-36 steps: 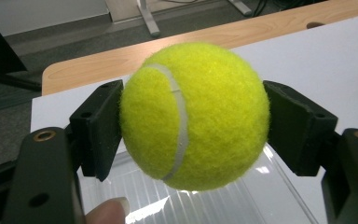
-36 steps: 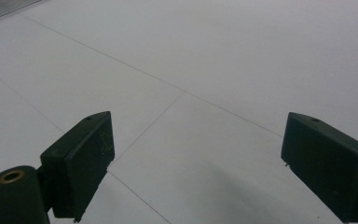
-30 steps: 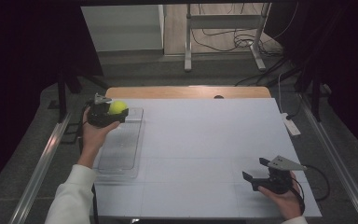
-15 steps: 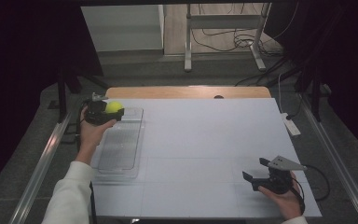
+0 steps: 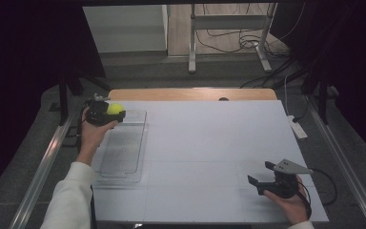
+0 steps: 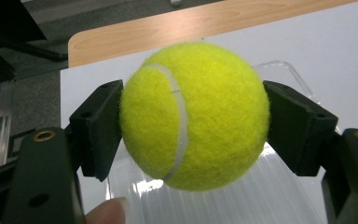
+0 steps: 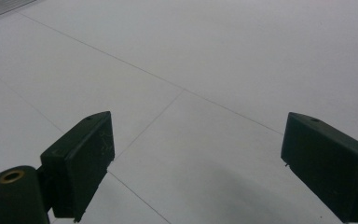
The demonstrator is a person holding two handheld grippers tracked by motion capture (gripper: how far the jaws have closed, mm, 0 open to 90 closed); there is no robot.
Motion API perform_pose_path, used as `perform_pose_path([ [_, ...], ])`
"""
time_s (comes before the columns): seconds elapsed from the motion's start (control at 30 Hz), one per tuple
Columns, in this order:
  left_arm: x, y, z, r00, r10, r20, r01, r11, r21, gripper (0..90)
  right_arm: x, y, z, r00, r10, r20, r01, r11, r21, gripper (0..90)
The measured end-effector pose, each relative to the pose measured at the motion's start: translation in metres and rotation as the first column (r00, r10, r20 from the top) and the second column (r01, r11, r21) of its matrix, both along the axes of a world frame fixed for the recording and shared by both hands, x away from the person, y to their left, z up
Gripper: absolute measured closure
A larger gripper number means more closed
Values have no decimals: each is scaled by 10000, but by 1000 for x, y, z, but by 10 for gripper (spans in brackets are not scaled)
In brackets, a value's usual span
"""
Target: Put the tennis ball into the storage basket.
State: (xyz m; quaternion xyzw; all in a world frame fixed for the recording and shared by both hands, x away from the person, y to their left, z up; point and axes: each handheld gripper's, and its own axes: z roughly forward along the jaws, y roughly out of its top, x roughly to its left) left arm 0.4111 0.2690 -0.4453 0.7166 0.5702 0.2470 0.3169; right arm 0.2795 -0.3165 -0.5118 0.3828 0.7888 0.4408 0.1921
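Ball (image 6: pixel 194 116) fuzzy yellow, 1 white seam, clamped between left gripper (image 6: pixel 193 126) fingers; right gripper (image 7: pixel 196 163) fingers apart.

Wide white tabletop (image 5: pixel 209 143) bare across centre, free passage; clear ribbed plastic tray (image 5: pixel 124 150) blocks left edge, w/ raised rim.

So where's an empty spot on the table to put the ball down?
The widest bare patch is the white table top between the clear tray at the left edge and the right gripper near the front right corner. The far right corner is free too. It is crowded only at the far left, where the left gripper holds the tennis ball over the tray.
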Motion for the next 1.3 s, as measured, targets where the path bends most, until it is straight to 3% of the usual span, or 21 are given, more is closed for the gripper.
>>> perform_pose_path([
  [0.4, 8, 4, -11, 9980, 59, -621, -46, 9998, 212, 263, 0, 0, 0, 10000, -12, -6, 12, 10000, -18, 97],
  [0.8, 11, 3, -17, 9958, -30, -913, 60, 9995, 318, 263, 0, 0, 0, 10000, -6, -5, 6, 10000, -66, 97],
  [1.3, 14, -2, -31, 9867, -160, -1616, 267, 9975, 648, 263, 1, 1, -1, 10000, -6, -11, 6, 10000, -92, 98],
])
